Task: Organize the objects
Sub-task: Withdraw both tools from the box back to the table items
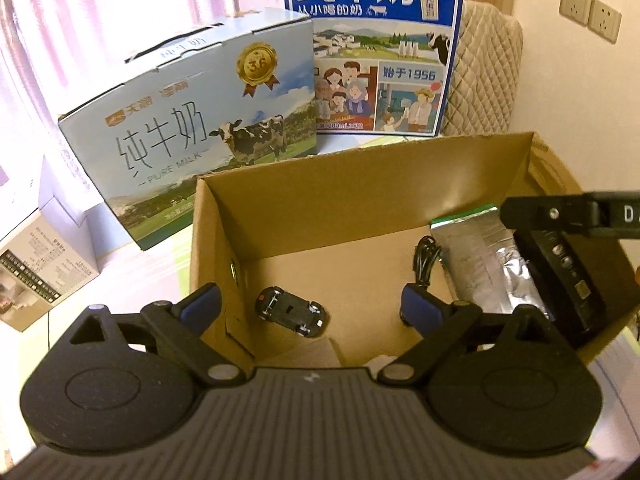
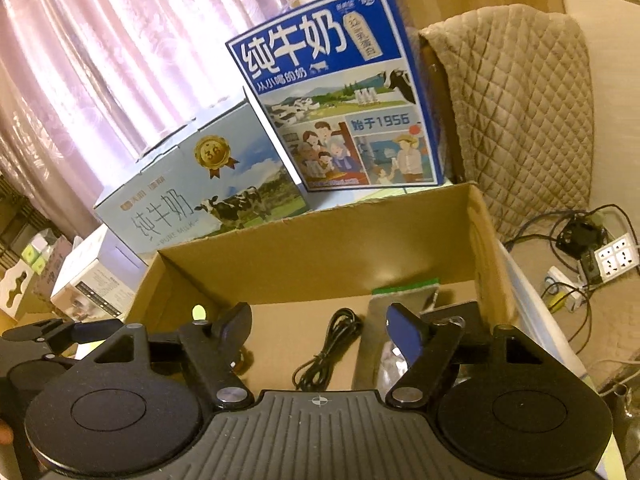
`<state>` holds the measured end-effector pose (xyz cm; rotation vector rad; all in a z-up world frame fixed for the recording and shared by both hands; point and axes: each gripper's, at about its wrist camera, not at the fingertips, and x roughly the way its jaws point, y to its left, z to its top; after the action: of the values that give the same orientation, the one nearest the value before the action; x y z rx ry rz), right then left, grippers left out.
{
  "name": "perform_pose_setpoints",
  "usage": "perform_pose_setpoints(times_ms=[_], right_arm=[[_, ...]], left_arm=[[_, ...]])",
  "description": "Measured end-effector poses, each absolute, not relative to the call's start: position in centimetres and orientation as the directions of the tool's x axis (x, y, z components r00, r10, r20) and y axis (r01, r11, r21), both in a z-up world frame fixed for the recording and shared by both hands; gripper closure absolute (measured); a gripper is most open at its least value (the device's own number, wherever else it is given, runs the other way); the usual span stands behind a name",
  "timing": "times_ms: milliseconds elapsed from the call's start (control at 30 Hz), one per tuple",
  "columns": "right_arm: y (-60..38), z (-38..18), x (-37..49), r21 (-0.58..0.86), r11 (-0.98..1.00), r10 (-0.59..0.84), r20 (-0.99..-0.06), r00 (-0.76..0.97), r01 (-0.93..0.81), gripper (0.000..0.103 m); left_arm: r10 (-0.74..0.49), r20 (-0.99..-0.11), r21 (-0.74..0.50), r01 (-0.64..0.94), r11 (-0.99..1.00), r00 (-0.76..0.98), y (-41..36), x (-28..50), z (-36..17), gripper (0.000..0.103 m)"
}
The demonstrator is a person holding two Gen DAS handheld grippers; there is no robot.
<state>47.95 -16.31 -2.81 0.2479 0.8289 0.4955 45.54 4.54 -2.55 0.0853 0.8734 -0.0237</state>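
An open cardboard box (image 1: 360, 172) sits on the table. Inside it lie a small black toy car (image 1: 290, 310), a coiled black cable (image 1: 426, 260), a silver foil pouch (image 1: 480, 256) and a black flat device (image 1: 568, 276) leaning on the right wall. My left gripper (image 1: 308, 306) is open and empty above the box's near left corner, over the car. My right gripper (image 2: 320, 328) is open and empty above the box's near edge, over the cable (image 2: 332, 348) and the pouch (image 2: 384, 344). Its arm shows in the left wrist view (image 1: 572, 216).
A light blue milk carton box (image 1: 192, 120) and an upright blue milk box (image 1: 376, 44) stand behind the cardboard box. A quilted beige cover (image 2: 520, 112) is at the right. Power strips and cables (image 2: 592, 264) lie on the floor. Small white boxes (image 1: 36, 272) sit at the left.
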Motion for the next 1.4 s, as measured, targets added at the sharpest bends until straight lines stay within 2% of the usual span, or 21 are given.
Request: perform_pose_setpoints(times_ms=[667,1400], right_arm=[[-20.3,0.9,38.3,0.401,0.843,0.537,-0.584,0.608,-0.360,0.031],[-21.4,0.8,27.6,0.338,0.847,0.527,-0.638,0.562,-0.411,0.031]], left_arm=[[-0.015,-0.726,-0.027,-0.007,1.000,0.687,3.7,36.2,2.1,0.008],[-0.018,-0.754,-0.052,-0.033,0.998,0.657,2.3,25.1,1.9,0.008]])
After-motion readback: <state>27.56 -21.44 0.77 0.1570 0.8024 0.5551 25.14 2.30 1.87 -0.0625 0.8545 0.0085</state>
